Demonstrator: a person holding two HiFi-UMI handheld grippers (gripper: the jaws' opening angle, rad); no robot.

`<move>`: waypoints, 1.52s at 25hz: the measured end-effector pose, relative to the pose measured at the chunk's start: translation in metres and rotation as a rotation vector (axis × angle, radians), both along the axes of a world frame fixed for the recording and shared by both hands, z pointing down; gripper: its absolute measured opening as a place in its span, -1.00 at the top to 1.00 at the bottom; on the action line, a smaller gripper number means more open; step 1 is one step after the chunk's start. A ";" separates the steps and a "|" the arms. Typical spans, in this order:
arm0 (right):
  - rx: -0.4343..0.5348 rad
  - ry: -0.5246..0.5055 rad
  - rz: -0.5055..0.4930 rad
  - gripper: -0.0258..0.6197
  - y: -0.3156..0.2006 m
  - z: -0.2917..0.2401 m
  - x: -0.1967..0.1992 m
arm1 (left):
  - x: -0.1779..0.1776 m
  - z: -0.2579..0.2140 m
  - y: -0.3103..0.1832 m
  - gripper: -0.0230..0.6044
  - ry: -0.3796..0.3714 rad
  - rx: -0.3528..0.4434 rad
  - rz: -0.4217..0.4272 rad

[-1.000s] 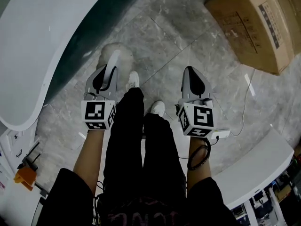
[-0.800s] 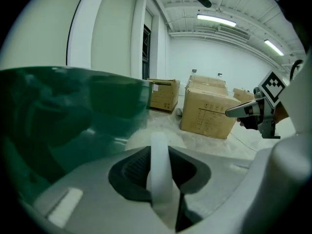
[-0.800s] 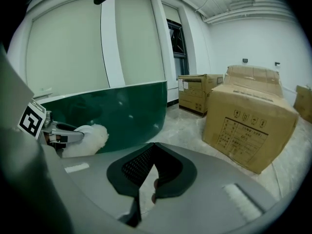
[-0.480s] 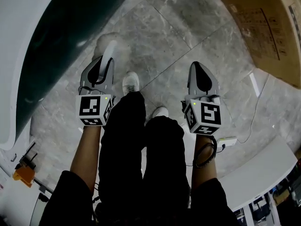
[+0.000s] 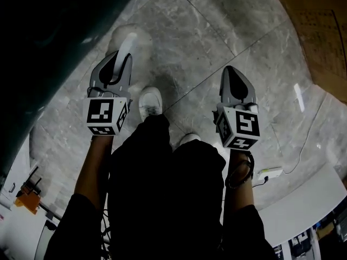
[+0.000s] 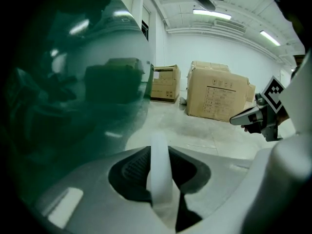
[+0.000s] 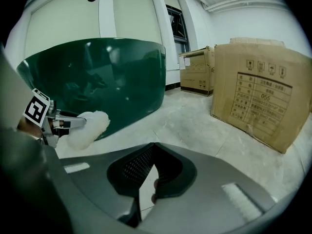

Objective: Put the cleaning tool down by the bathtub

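Observation:
The dark green bathtub [image 5: 49, 42] fills the upper left of the head view, and its wall [image 6: 73, 91] looms close on the left in the left gripper view. My left gripper [image 5: 124, 57] is shut on the white handle [image 6: 159, 179] of the cleaning tool. The tool's fluffy white head [image 5: 126, 36] hangs over the grey floor right beside the tub's base. In the right gripper view the fluffy head [image 7: 88, 126] shows against the tub wall [image 7: 107, 77]. My right gripper [image 5: 231, 72] hangs to the right over the floor, shut and holding nothing.
Large cardboard boxes [image 5: 320, 31] stand to the right, and more boxes [image 6: 217, 96] sit ahead. A white counter [image 5: 303, 199] lies at the lower right with a cable and plug [image 5: 271, 172] beside it. My legs and white shoes [image 5: 150, 102] are between the grippers.
The view has moved forward and closer to the tub, which now covers more of the upper left. Both grippers came along. The left one still grips the tool's handle.

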State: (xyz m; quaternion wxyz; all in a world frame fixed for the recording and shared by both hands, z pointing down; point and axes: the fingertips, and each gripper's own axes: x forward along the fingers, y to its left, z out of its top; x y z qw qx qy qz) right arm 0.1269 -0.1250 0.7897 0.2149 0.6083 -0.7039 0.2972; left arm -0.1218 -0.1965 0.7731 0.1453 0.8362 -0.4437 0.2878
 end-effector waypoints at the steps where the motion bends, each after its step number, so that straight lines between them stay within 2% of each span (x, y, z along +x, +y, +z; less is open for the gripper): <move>1: -0.002 -0.003 -0.001 0.88 0.000 0.008 -0.002 | 0.000 0.007 -0.001 0.63 -0.002 0.002 0.005; 8: -0.018 -0.020 0.004 0.88 -0.001 0.063 -0.003 | -0.004 0.060 -0.004 0.63 -0.013 -0.012 0.005; 13: -0.015 -0.022 0.004 0.88 -0.011 0.098 -0.006 | 0.003 0.099 -0.003 0.63 -0.024 -0.032 0.040; 18: -0.018 -0.044 0.006 0.88 -0.011 0.122 -0.011 | 0.005 0.127 -0.008 0.63 -0.036 -0.050 0.030; 21: -0.020 -0.051 0.004 0.88 -0.011 0.133 -0.012 | 0.005 0.139 -0.013 0.63 -0.036 -0.061 0.020; 29: -0.015 -0.062 0.025 0.88 -0.007 0.149 -0.006 | 0.011 0.162 -0.013 0.63 -0.077 -0.075 0.066; 38: -0.023 -0.060 0.028 0.88 0.005 0.153 -0.006 | 0.009 0.168 -0.015 0.63 -0.072 -0.059 0.059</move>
